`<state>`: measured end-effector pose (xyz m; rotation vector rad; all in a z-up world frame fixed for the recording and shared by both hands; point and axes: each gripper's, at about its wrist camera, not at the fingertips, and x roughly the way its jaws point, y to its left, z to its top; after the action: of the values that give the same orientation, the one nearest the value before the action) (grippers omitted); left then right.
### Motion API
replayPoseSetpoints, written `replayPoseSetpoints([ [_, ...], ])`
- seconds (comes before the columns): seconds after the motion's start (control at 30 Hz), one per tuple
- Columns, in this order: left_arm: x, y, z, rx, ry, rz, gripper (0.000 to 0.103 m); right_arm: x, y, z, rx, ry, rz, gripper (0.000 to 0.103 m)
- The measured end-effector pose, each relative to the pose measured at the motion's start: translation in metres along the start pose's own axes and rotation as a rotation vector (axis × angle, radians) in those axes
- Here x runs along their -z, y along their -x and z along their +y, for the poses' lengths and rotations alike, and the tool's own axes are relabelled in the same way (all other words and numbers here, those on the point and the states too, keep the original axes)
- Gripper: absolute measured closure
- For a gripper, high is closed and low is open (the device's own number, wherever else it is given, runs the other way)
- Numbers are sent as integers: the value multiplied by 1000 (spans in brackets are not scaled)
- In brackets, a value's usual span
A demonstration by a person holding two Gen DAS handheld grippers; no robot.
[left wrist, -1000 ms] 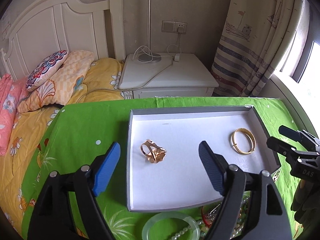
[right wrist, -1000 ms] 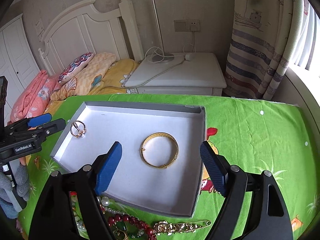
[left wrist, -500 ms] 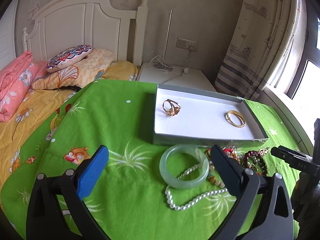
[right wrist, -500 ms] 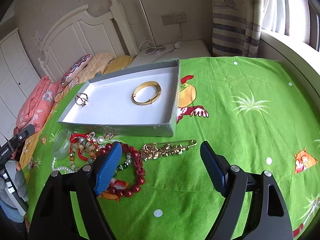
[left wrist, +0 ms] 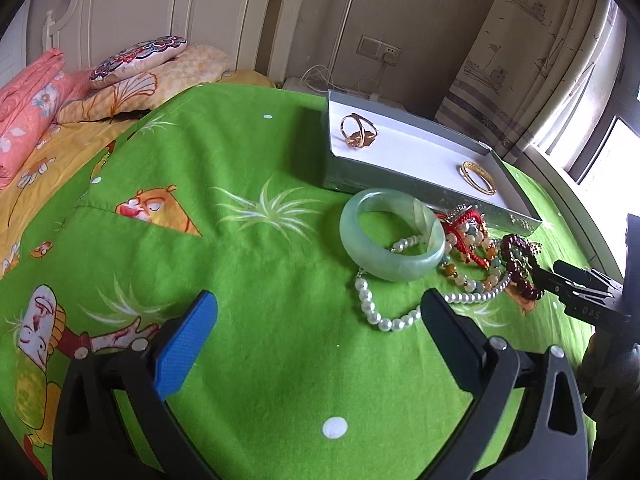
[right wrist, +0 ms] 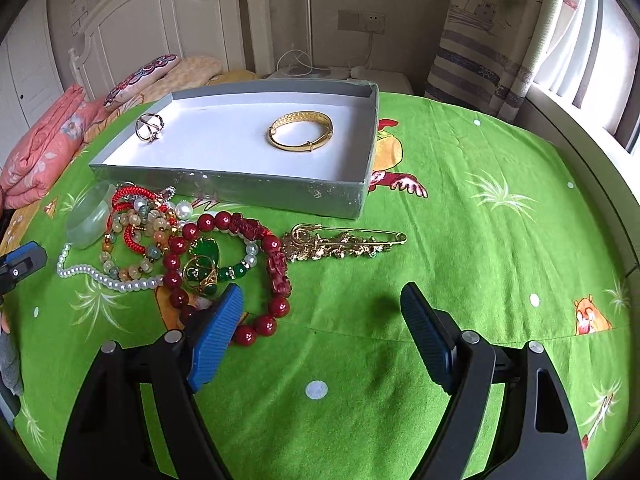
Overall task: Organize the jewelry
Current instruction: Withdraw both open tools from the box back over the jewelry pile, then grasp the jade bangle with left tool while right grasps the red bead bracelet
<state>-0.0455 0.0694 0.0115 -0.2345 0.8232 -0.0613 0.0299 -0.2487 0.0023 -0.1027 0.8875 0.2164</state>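
both grippers, left (left wrist: 318,310) & right (right wrist: 322,304), open above jewelry pile (right wrist: 172,248).

One tray (right wrist: 224,190); two gold pieces inside; one jade bangle (left wrist: 390,236); one brooch (right wrist: 344,242).

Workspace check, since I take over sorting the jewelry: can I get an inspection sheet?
Surface: green cartoon-print cloth over the bed.
Job's things: grey tray holds a gold bangle and a gold ring; a jade bangle, pearl strand, red bead bracelet and gold brooch pin lie on the cloth outside it.
Clutter: nothing seen.
Grippers: left gripper and right gripper open, empty.
Cables: white cord on the nightstand.
Surroundings: headboard, pillows, curtain.
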Motion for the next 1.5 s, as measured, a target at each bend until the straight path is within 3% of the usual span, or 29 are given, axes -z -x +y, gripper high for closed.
replayPoseSetpoints([
  [0.13, 0, 2, 0, 12, 3, -6, 2, 1, -2, 8, 21, 38, 3, 33],
  [0.37, 0, 2, 0, 22, 18, -5, 2, -3, -5, 8, -36, 28, 12, 42],
  [0.53, 0, 2, 1, 22, 20, -4, 2, -1, -2, 19, -89, 89, -7, 75],
  [0.63, 0, 2, 1, 21, 20, -4, 2, -1, 0, 21, -96, 94, -15, 88],
  [0.93, 0, 0, -6, 17, -17, 14, 2, 1, 4, 15, -129, 72, -32, 89],
  [1.17, -19, -16, -26, 14, -68, 40, 3, 1, 6, 9, -140, 43, -41, 89],
  [1.4, -35, -43, -57, 1, -181, 81, 3, 1, 6, 7, -145, 36, -43, 89],
  [1.5, -39, -56, -60, -4, -198, 112, 11, 1, 7, 6, -149, 33, -46, 89],
])
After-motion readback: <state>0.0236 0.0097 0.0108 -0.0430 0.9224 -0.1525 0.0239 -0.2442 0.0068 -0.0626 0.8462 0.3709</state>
